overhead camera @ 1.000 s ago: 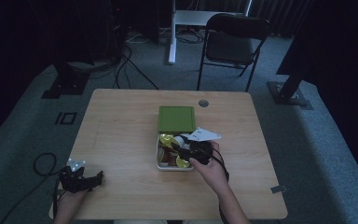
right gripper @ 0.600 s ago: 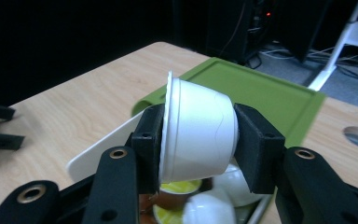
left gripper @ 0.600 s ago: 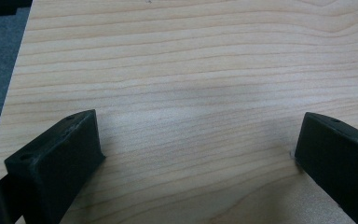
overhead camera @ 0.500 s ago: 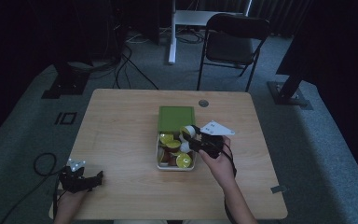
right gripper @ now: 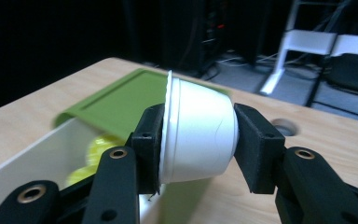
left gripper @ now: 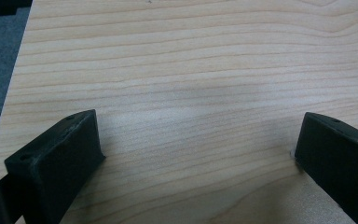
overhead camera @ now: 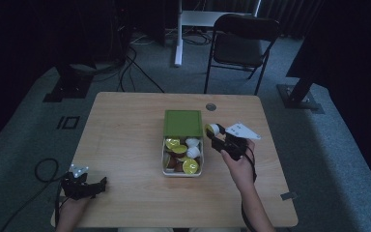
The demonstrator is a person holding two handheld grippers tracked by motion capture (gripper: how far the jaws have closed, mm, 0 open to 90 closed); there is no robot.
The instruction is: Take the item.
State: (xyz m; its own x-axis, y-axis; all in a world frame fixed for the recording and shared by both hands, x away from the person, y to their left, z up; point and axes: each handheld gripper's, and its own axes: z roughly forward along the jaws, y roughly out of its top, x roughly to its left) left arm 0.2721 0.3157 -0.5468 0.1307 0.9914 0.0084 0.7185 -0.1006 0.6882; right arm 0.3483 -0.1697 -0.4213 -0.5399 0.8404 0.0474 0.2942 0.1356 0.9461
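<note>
Dark room; wooden table (overhead camera: pixel 125 125) | right claw (right gripper: pixel 200 135) clamps white cup (right gripper: pixel 198 133) | left claw (left gripper: pixel 196 149) agape, empty

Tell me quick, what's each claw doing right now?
Left claw: open, holding nothing, low over the bare table.
Right claw: closed on a small white cup, beside the box.

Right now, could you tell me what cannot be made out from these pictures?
- The white cup in the right gripper: its foil lid face is turned edge-on in the right gripper view and too small in the high view.
- The white box: how many cups lie under the top layer; upper cups cover them.
- The left gripper: the dim high view leaves its details unclear.
- The green lid: whether hinged or loose; too small.
</note>
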